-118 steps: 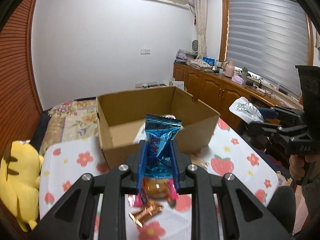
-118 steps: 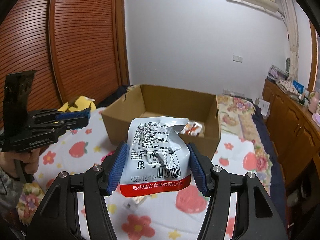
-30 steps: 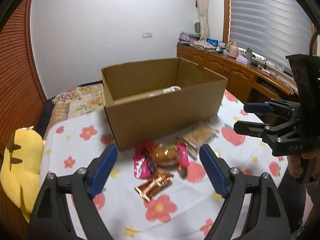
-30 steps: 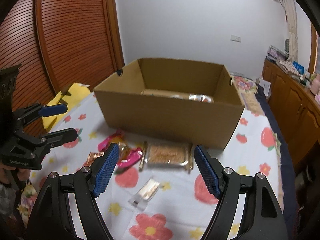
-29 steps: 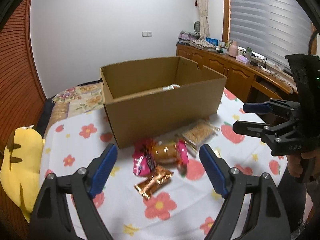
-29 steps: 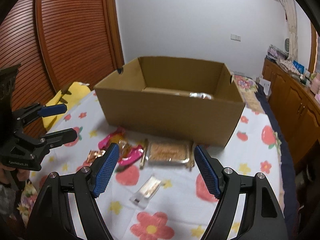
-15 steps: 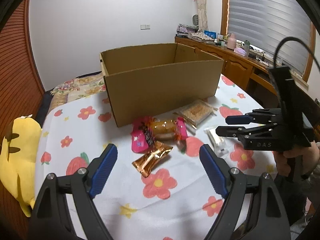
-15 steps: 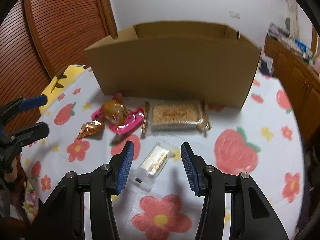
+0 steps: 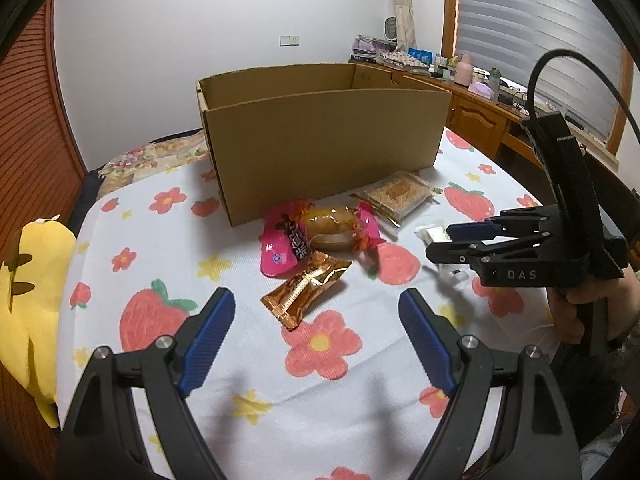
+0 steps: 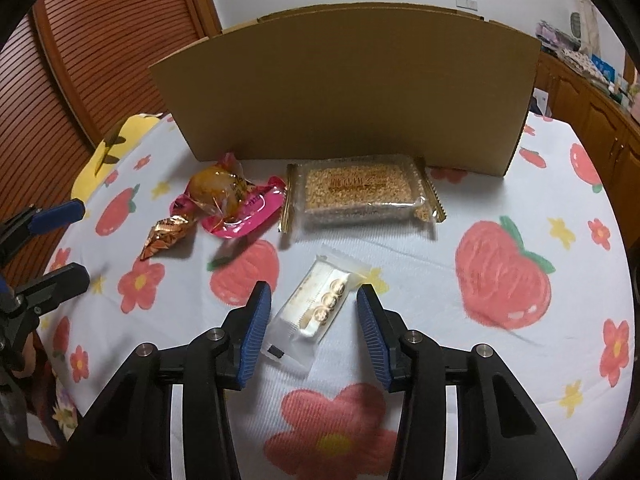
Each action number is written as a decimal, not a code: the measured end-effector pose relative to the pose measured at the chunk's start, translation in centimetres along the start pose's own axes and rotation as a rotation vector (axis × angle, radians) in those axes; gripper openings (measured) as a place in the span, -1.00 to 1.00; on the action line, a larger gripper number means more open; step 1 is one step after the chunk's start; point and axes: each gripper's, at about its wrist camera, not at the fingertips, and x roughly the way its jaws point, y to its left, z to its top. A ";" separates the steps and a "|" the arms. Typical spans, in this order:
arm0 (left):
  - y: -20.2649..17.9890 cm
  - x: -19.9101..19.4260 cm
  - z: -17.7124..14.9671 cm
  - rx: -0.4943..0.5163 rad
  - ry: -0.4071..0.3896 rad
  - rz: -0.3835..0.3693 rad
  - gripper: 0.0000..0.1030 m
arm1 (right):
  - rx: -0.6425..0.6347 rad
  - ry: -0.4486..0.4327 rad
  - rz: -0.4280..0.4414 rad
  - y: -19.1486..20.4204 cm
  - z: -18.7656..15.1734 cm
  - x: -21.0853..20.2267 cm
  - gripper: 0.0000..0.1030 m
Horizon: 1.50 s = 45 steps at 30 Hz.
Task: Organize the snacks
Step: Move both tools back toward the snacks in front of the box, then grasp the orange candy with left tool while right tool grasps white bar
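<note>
An open cardboard box (image 9: 320, 136) stands at the back of the table; it also shows in the right wrist view (image 10: 352, 96). In front of it lie a pink-wrapped bun (image 9: 320, 226), a copper foil packet (image 9: 306, 288) and a clear pack of grain bars (image 9: 400, 194). My left gripper (image 9: 316, 320) is open just short of the copper packet. My right gripper (image 10: 314, 312) is open, its jaws on either side of a small white cookie packet (image 10: 320, 300), not closed on it. The bun (image 10: 228, 196), copper packet (image 10: 164, 236) and grain bars (image 10: 360, 190) also show there.
A flower and strawberry tablecloth (image 9: 160, 320) covers the table. A yellow plush toy (image 9: 24, 292) lies at the left edge. A wooden sideboard with clutter (image 9: 480, 104) runs under the window at right, and slatted wooden doors (image 10: 80, 60) stand to the left.
Both grippers released their snacks into the box and came down low in front of it. My right gripper has narrowed and moved onto the white cookie packet; my left has neared the copper packet.
</note>
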 end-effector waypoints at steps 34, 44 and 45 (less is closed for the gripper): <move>0.7 6.2 0.6 0.069 0.129 0.036 0.15 | -0.092 -0.051 -0.094 1.2 -0.9 0.6 -0.35; 0.0 6.7 0.0 0.065 0.176 -0.017 0.15 | -0.084 -0.054 -0.083 0.8 -1.0 0.2 -0.35; -0.2 6.6 0.0 0.068 0.176 -0.024 0.15 | -0.083 -0.054 -0.082 0.8 -1.0 0.2 -0.35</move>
